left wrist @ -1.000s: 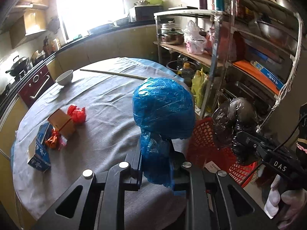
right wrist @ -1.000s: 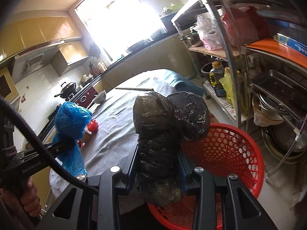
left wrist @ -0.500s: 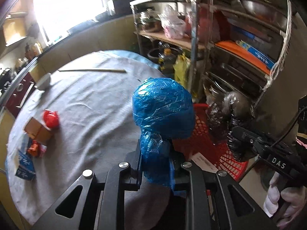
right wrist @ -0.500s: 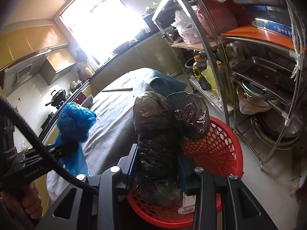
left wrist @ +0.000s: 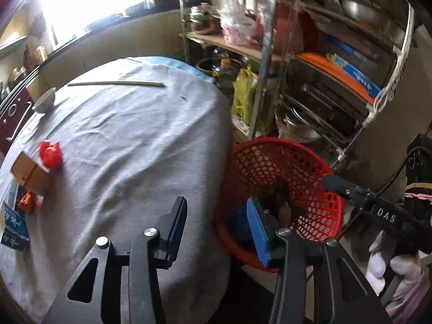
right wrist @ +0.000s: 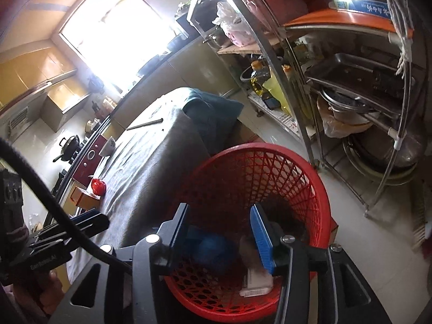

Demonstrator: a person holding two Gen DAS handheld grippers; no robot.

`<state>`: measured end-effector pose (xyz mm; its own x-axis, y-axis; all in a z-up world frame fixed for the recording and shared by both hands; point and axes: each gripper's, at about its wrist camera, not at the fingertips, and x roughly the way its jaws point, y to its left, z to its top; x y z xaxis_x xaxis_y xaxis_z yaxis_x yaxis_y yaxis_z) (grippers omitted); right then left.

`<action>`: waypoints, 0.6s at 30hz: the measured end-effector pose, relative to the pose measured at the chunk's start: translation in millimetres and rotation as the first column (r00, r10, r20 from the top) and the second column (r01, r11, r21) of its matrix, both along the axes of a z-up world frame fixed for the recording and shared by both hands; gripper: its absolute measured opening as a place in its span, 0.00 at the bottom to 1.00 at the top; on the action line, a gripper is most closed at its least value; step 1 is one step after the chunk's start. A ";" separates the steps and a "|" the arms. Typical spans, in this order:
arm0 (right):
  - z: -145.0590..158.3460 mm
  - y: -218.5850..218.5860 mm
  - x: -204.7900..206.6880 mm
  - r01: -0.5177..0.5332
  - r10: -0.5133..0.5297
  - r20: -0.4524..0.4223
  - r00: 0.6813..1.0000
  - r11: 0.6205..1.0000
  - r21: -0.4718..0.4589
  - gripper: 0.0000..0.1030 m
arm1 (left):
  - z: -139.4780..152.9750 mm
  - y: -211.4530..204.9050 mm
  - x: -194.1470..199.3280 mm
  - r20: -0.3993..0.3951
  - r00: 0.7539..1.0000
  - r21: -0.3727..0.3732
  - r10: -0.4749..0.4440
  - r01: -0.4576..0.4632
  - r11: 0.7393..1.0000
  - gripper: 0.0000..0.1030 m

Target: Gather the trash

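Observation:
A red mesh basket (left wrist: 283,162) (right wrist: 270,167) stands on the floor beside the grey-clothed round table (left wrist: 129,140). Inside it lie a blue bag (right wrist: 213,248), a dark bag (right wrist: 289,216) and a white label (right wrist: 256,283). My left gripper (left wrist: 216,226) is open and empty at the table's edge next to the basket. My right gripper (right wrist: 220,232) is open and empty over the basket. On the table's left side lie a red wad (left wrist: 50,154), a brown box (left wrist: 29,174), an orange wrapper (left wrist: 27,202) and a blue carton (left wrist: 13,228).
A metal rack (left wrist: 310,81) full of pots, trays and bags stands right behind the basket. A white bowl (left wrist: 44,101) and a long stick (left wrist: 116,83) lie at the table's far side. A counter with a stove (right wrist: 70,145) runs along the left wall.
Both grippers opened and let go of their bags. The blue bag and the black bag now lie in the red basket. Both views have tilted down toward the basket.

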<state>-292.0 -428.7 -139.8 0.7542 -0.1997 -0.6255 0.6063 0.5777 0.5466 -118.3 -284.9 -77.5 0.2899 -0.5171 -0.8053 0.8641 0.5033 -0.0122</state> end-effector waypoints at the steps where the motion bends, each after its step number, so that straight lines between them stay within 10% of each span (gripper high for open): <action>1: 1.8 -0.4 -0.1 0.001 -0.001 0.001 1.000 1.000 -0.005 0.49 | 2.9 6.4 4.4 0.006 1.000 -0.005 0.020 -0.020 1.000 0.46; 18: 30.1 12.8 18.0 -0.043 0.043 0.009 0.999 0.997 -0.065 0.49 | 5.4 183.1 65.7 0.068 0.906 -0.048 0.417 -0.415 0.909 0.60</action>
<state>-274.0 -415.9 -109.7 0.7694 -0.2068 -0.6043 0.5746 0.6375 0.5133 -52.6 -101.8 -72.1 0.5432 -0.3611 -0.7580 0.5754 0.8175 0.0229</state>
